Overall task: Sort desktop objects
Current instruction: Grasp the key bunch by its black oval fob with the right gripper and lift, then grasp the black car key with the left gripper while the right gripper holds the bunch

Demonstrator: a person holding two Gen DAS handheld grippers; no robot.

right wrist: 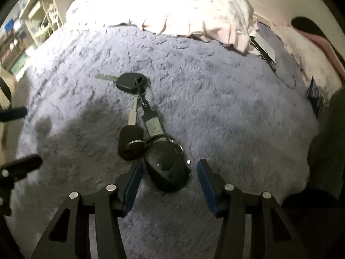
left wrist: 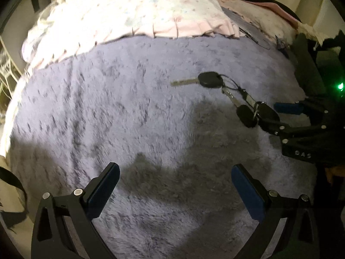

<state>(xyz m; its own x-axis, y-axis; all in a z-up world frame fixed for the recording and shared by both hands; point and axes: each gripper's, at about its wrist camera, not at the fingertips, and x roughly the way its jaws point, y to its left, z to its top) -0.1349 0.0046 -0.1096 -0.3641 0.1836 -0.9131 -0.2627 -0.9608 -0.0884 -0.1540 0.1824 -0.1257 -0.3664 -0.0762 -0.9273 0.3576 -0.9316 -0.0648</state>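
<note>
**Right gripper straddling key fob, left gripper spread over bare blanket**

Key bunch (right wrist: 142, 127) lies on the fuzzy lilac blanket (right wrist: 226, 99). It has two black-headed keys, a flat silver tag and a rounded black fob (right wrist: 167, 168) at the near end. The far key (left wrist: 199, 81) points its blade away from the rest.

Right gripper (right wrist: 170, 179): jaws half spread, fob sits between the blue pads. Left pad is at or touching the fob's edge; right pad stands clear with blanket showing in the gap. Not pinching it. From the left wrist view, same gripper (left wrist: 278, 112) comes in from the right with its tips at the near end of the bunch.

Left gripper (left wrist: 175, 185): jaws wide apart, nothing between them, only shadowed blanket. It's well apart from the keys.

A pale pink frilled quilt (left wrist: 133, 15) is bunched along the far edge of the blanket. Both views are motion-blurred.
</note>
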